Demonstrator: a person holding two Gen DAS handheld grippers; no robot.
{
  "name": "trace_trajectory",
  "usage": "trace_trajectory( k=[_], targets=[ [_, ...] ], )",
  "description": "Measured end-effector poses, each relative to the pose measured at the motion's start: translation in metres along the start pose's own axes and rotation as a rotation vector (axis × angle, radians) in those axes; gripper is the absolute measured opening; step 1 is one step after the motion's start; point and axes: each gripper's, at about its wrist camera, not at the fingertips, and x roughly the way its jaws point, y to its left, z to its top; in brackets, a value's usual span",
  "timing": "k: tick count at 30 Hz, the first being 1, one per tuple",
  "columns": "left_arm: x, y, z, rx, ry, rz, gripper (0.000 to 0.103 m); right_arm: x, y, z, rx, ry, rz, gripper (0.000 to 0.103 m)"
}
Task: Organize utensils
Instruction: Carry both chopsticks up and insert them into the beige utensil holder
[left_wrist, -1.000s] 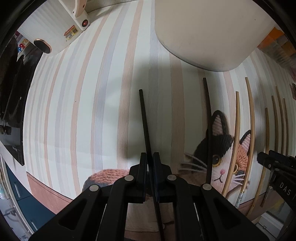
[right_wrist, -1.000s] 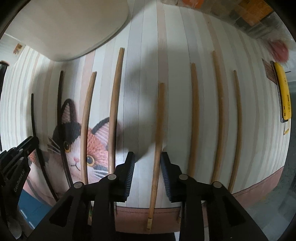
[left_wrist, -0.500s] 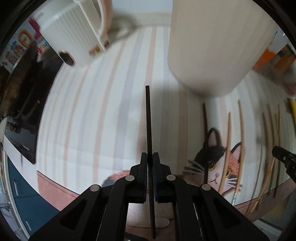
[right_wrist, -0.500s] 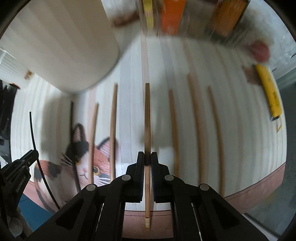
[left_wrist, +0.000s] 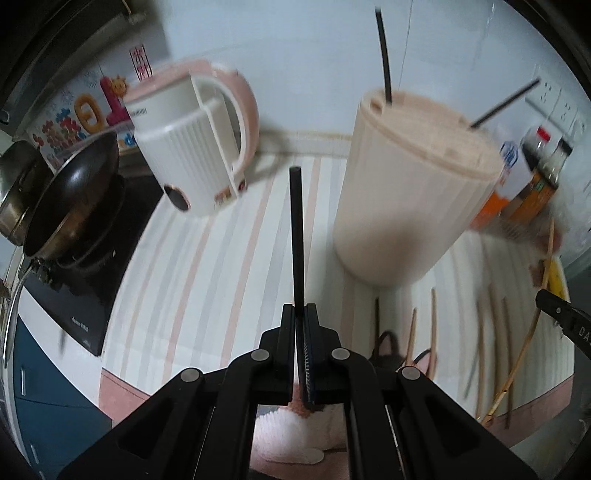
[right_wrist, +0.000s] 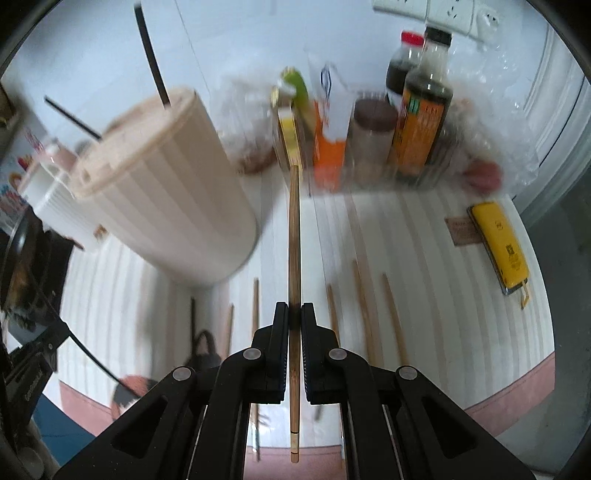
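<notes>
My left gripper (left_wrist: 300, 314) is shut on a black chopstick (left_wrist: 296, 236) and holds it raised, tip pointing up, left of a tall cream ribbed holder (left_wrist: 410, 184). Two black chopsticks (left_wrist: 383, 55) stand in the holder. My right gripper (right_wrist: 294, 314) is shut on a wooden chopstick (right_wrist: 294, 240), lifted above the striped mat, right of the same holder (right_wrist: 159, 184). Several wooden chopsticks (right_wrist: 393, 317) and one black one (right_wrist: 192, 317) lie on the mat below.
A white and pink kettle (left_wrist: 192, 147) stands at the back left, with a dark pan (left_wrist: 70, 192) on a cooktop beside it. Sauce bottles (right_wrist: 421, 118) and packets line the back wall. A yellow case (right_wrist: 502, 247) lies at the right.
Both grippers have risen and tilted up, each lifting its chopstick off the mat. The right gripper closed on the wooden chopstick during the last second. The holder top has come into view.
</notes>
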Motion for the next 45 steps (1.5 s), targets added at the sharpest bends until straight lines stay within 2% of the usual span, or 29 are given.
trace_trajectory(
  k=[9,13,16,20,23,25,26,29,36,41,43,44,45],
  targets=[
    [-0.035,0.009,0.028,-0.026,-0.105,-0.017,0.0,-0.039,0.008,0.029,0.017,-0.111,0.065,0.007],
    [-0.042,0.021,0.036,-0.064,-0.11,-0.045,0.0,-0.05,0.014,0.041,0.007,-0.133,0.086,0.007],
    [-0.034,0.032,0.033,-0.096,-0.082,-0.057,0.0,-0.041,0.016,0.042,-0.005,-0.076,0.1,0.007],
    [-0.008,0.047,0.02,-0.138,-0.003,-0.052,0.0,-0.001,0.013,0.027,-0.015,0.058,0.096,0.007],
    [0.02,0.058,0.012,-0.185,0.075,-0.081,0.001,0.031,0.006,0.013,0.014,0.154,0.099,0.007],
    [0.042,0.066,0.01,-0.231,0.128,-0.114,0.005,0.054,0.004,0.004,0.016,0.221,0.086,0.007],
    [0.053,0.069,0.011,-0.252,0.147,-0.118,0.01,0.061,0.005,0.002,0.008,0.243,0.081,0.007],
    [0.087,0.074,0.019,-0.308,0.18,-0.123,0.037,0.089,0.003,-0.005,0.003,0.314,0.051,0.007],
    [0.144,0.066,0.049,-0.351,0.205,-0.123,0.037,0.128,-0.004,-0.01,0.023,0.374,-0.036,0.007],
    [0.183,0.063,0.075,-0.314,0.221,-0.027,0.036,0.137,-0.004,-0.007,0.026,0.377,-0.068,0.007],
    [0.193,0.063,0.082,-0.284,0.204,0.019,0.018,0.138,-0.005,-0.005,0.03,0.374,-0.074,0.007],
    [0.195,0.064,0.084,-0.277,0.201,0.019,0.005,0.138,0.0,-0.007,0.03,0.371,-0.078,0.007],
    [0.194,0.064,0.084,-0.269,0.195,0.028,0.005,0.138,0.001,-0.007,0.03,0.369,-0.079,0.007]
  ],
)
